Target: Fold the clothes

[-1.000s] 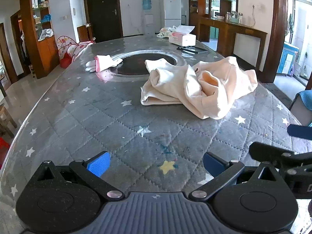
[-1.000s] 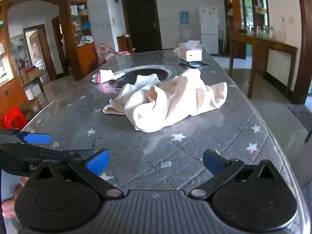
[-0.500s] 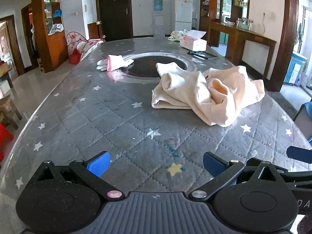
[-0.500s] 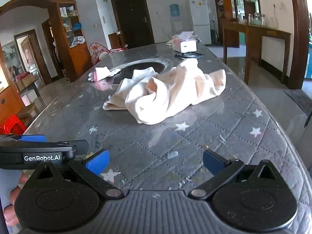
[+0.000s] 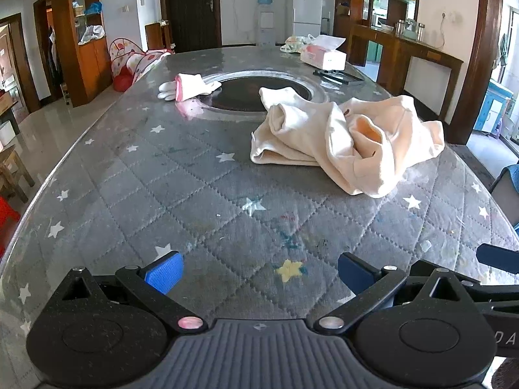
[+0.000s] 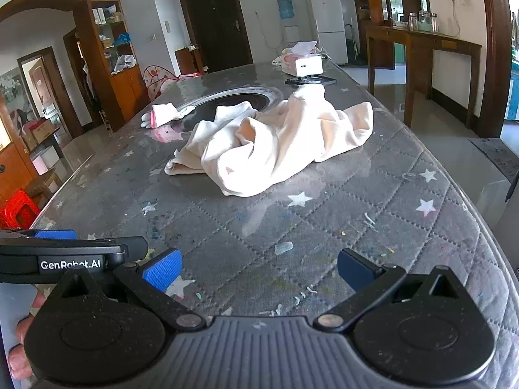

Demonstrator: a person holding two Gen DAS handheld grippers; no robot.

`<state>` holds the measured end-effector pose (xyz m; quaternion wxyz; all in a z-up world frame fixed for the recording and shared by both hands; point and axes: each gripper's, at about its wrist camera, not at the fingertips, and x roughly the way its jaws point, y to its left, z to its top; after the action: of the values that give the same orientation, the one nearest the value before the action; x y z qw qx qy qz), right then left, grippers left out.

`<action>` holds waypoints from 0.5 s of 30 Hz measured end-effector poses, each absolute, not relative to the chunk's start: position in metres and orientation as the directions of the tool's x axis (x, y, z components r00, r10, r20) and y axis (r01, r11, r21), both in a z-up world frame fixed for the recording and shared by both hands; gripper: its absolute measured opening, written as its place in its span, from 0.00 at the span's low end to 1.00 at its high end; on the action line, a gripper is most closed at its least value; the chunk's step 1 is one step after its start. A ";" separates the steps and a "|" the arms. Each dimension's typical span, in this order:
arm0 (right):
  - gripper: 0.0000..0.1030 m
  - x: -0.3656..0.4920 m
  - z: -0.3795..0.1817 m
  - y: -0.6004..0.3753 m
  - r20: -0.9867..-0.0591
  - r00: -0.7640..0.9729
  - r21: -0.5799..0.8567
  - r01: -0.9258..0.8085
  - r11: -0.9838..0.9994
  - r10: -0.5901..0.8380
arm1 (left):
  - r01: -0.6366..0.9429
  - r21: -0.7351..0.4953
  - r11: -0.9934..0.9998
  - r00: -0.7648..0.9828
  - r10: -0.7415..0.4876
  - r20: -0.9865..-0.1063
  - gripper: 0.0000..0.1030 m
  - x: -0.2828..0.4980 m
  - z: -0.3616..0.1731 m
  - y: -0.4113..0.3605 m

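Note:
A crumpled cream garment (image 5: 350, 139) lies in a heap on the grey star-quilted table (image 5: 194, 188), right of centre and beyond both grippers. In the right wrist view the same cream garment (image 6: 275, 142) sits ahead, centre-left. My left gripper (image 5: 259, 274) hangs open over the near part of the table, nothing between its blue pads. My right gripper (image 6: 258, 269) is open too, over the near right part of the table (image 6: 356, 214). Each gripper shows at the edge of the other's view. The garment is untouched.
A small pink-and-white cloth (image 5: 188, 86) lies far left by a round dark inset (image 5: 259, 92) in the table. A tissue box (image 5: 322, 56) and a flat black item (image 5: 337, 76) sit at the far end. A hand (image 6: 22, 334) holds the left gripper.
Both grippers have drifted slightly forward and left over the near table, staying open. The garment has not moved.

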<state>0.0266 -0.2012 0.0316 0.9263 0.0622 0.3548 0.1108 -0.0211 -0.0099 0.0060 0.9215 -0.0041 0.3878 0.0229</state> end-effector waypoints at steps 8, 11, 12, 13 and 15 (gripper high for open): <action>1.00 0.028 0.029 -0.202 -0.649 0.717 0.204 -0.156 0.966 0.253 | -0.053 0.003 0.999 0.680 0.038 -0.732 1.00 -0.019 0.004 -0.010; 1.00 0.028 0.029 -0.202 -0.650 0.717 0.204 -0.156 0.967 0.253 | -0.054 0.003 0.999 0.676 0.039 -0.736 1.00 -0.019 0.003 -0.010; 1.00 0.028 0.029 -0.202 -0.651 0.716 0.204 -0.155 0.967 0.253 | -0.055 0.003 0.998 0.675 0.039 -0.737 1.00 -0.019 0.003 -0.010; 1.00 0.028 0.029 -0.202 -0.651 0.716 0.205 -0.155 0.966 0.253 | -0.056 0.003 0.998 0.674 0.040 -0.737 1.00 -0.019 0.003 -0.010; 1.00 0.028 0.028 -0.202 -0.651 0.715 0.206 -0.155 0.966 0.254 | -0.058 0.004 0.998 0.673 0.042 -0.738 1.00 -0.019 0.003 -0.010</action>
<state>0.0280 -0.2019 0.0282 0.9236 0.0684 0.3607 0.1107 -0.0187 -0.0098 0.0033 0.9146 -0.0097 0.4033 0.0273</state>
